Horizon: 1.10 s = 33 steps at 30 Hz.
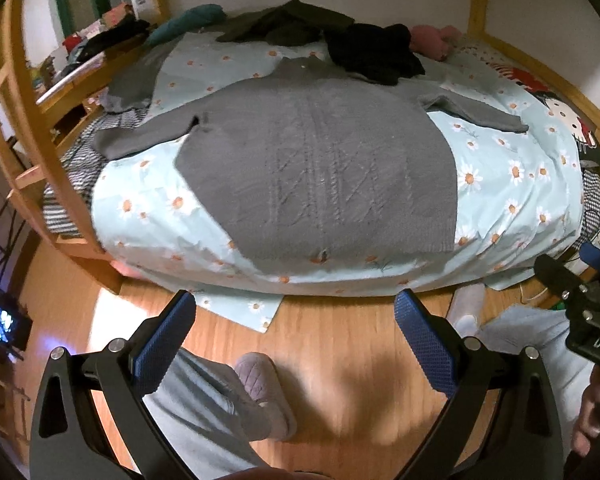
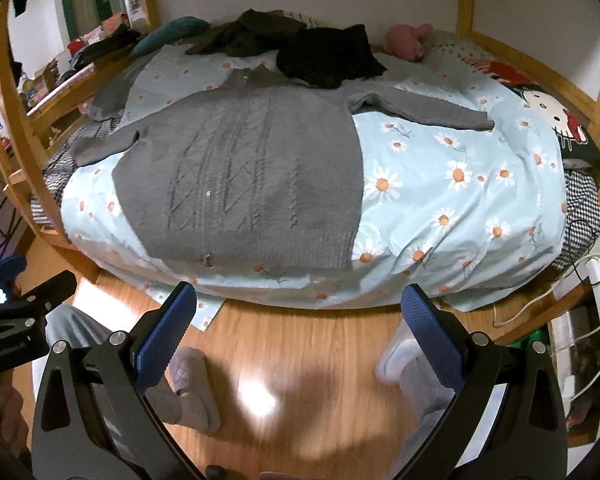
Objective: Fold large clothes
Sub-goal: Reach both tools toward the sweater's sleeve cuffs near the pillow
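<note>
Sweater (image 1: 320, 160) in grey cable knit lies spread flat on the bed (image 1: 512, 184), front up, hem toward the near edge and collar toward the far wall. Its sleeves reach out to the left and right over the pale blue daisy-print sheet (image 2: 460, 200). A black garment (image 1: 374, 54) sits at the far side, overlapping the sweater's right shoulder, with a dark green garment (image 1: 288, 20) further back near the wall.

Both tools hang over the wooden floor (image 1: 340, 344) in front of the bed, well apart from the sweater. The left tool (image 1: 296, 340) has its blue pads spread wide with nothing between them. The right tool (image 2: 300, 332) is likewise spread wide and holds nothing. Below them, a person's slippered foot (image 1: 266, 396) and sock foot (image 2: 404, 356) stand on the floor.
</note>
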Each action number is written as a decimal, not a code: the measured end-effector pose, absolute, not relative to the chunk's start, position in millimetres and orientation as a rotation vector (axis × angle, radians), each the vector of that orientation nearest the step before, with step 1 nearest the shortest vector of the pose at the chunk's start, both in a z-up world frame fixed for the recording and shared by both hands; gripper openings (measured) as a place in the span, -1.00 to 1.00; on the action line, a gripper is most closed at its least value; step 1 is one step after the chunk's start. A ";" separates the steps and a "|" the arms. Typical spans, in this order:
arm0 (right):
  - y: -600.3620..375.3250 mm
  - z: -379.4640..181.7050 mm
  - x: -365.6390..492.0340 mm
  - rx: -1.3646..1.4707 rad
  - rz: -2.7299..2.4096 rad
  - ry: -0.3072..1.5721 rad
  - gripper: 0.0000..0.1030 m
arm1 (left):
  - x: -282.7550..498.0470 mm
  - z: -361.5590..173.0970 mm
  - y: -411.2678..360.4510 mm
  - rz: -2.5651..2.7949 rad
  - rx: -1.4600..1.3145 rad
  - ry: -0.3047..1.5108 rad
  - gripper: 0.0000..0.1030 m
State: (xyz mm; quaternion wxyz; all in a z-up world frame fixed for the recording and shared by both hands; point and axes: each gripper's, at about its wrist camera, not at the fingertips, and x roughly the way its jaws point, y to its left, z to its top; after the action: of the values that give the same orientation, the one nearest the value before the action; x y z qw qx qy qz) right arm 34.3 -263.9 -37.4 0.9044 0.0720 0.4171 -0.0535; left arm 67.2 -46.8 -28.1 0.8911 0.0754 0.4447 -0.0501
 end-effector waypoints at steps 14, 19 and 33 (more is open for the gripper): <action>-362.8 -66.5 132.9 0.393 -0.178 0.801 0.95 | 179.8 -18.0 -154.2 -0.246 0.334 0.853 0.89; -395.8 -82.3 162.8 0.461 -0.211 0.743 0.95 | 234.2 -37.9 -196.2 -0.320 0.369 0.850 0.89; -569.2 -127.5 263.4 0.656 -0.336 0.641 0.95 | 399.2 -99.8 -386.9 -0.595 0.617 0.578 0.89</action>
State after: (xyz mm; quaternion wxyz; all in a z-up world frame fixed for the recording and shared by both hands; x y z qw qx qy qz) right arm 263.4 -569.2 -127.5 0.8830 0.3152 0.3081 -0.1615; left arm 399.2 -386.9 -99.8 0.8693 0.2950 0.2765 -0.2843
